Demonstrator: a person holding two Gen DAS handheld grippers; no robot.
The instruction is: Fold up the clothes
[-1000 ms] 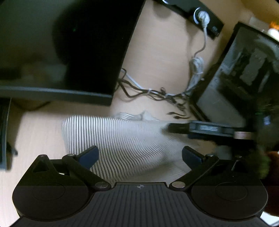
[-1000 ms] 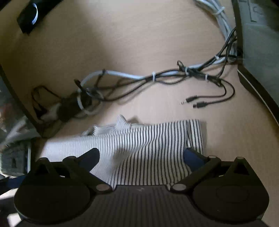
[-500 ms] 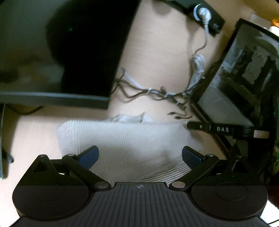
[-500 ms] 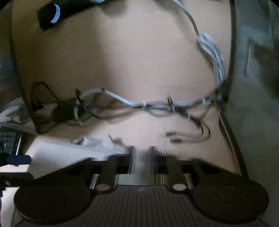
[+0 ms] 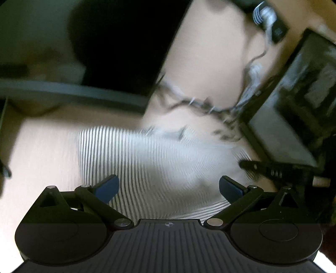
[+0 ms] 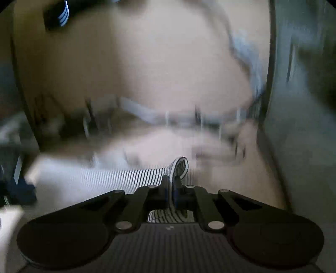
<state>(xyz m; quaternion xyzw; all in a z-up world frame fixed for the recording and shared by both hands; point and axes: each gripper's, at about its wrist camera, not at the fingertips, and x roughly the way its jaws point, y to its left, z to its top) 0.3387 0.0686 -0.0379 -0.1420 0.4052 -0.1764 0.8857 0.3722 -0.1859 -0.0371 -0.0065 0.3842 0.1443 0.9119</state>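
Note:
A black-and-white striped garment (image 5: 147, 163) lies flat on the pale wooden desk (image 5: 42, 151). In the left wrist view my left gripper (image 5: 169, 185) hovers over its near edge, jaws wide apart with nothing pinched. In the right wrist view my right gripper (image 6: 171, 189) is shut on the striped garment (image 6: 126, 176): a fold of its right edge curls up between the pads. The right gripper's dark tip also shows at the cloth's right edge in the left wrist view. Both views are blurred.
A dark monitor (image 5: 94, 52) stands at the back left and a second screen (image 5: 294, 105) at the right. A tangle of cables (image 5: 205, 105) lies on the desk behind the garment. A black power strip (image 5: 266, 14) sits at the back.
The right gripper went from wide open over the garment's right edge to shut on it, lifting a fold. The left gripper stayed open and shifted slightly closer to the cloth.

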